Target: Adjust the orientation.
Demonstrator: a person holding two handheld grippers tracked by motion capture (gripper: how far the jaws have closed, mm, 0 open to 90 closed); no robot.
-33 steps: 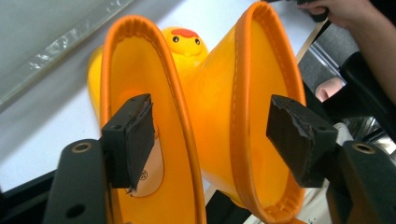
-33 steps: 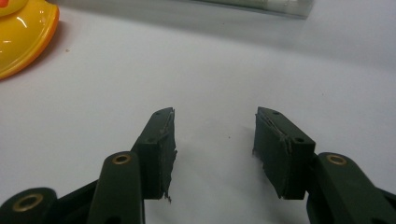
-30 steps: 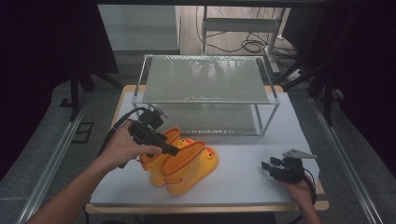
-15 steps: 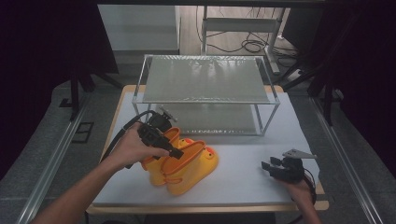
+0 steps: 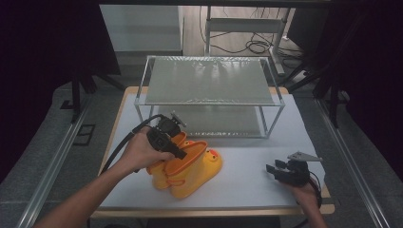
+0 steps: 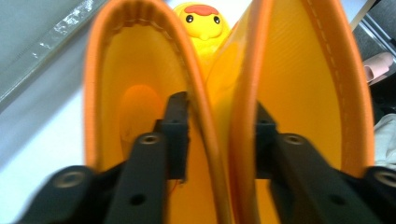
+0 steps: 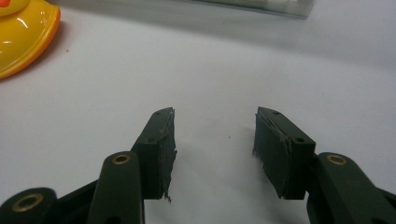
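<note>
Left gripper (image 6: 217,140) lower, boots (image 5: 190,166) toes rightward

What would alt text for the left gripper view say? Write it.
The left claw pinches the touching orange-rimmed walls of two yellow rubber boots together, one black finger inside each boot. A duck face shows beyond on one toe, above a white table.

Hidden in the high view behind the left hand (image 5: 142,153) and left gripper (image 5: 177,153) — the near sides of the two yellow rubber duck boots (image 5: 190,168). Cut off at the left gripper view's edges — both boot shafts, soles unseen. Clipped by the right gripper view's corner, one boot toe (image 7: 23,37); blurred beyond, the glass-and-metal shelf rack (image 7: 261,6).
</note>
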